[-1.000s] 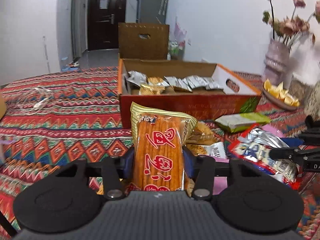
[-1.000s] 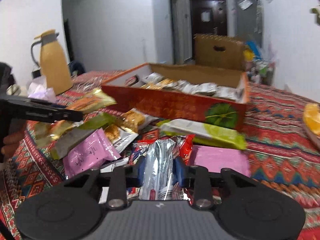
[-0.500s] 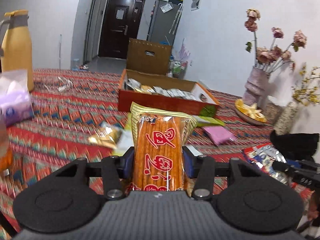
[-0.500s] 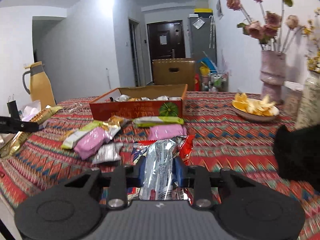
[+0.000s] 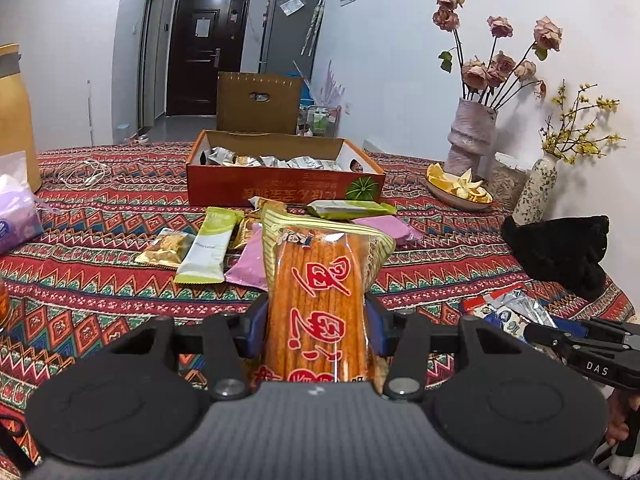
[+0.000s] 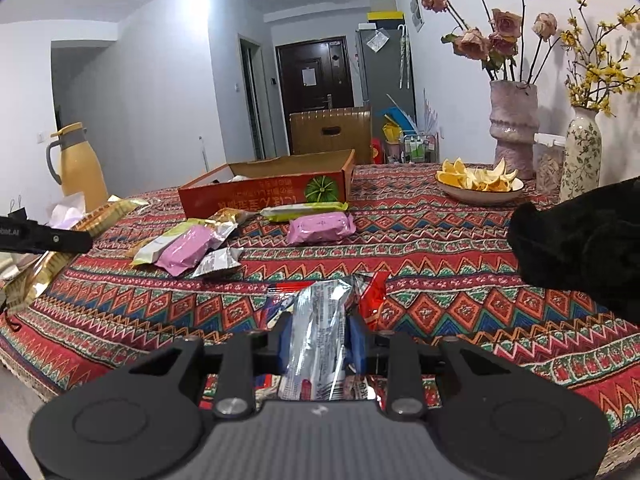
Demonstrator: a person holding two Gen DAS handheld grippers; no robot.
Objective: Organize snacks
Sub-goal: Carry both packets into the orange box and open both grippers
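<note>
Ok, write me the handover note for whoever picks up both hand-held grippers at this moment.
Left hand-held gripper: shut on the orange stick-snack pack.
Right hand-held gripper: shut on a silver and red packet.
Red box stands far across the table and holds several silver packets.
Loose on the cloth before it: two pink packs, green bars, small gold packets.
Left: box both held packs, then the loose ones.

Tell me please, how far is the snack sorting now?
Partly done. Done: the red box already holds several small packets. In hand: the left gripper clamps an orange stick-snack pack; the right gripper clamps a silver packet. Left: loose pink packs and others on the tablecloth.
</note>
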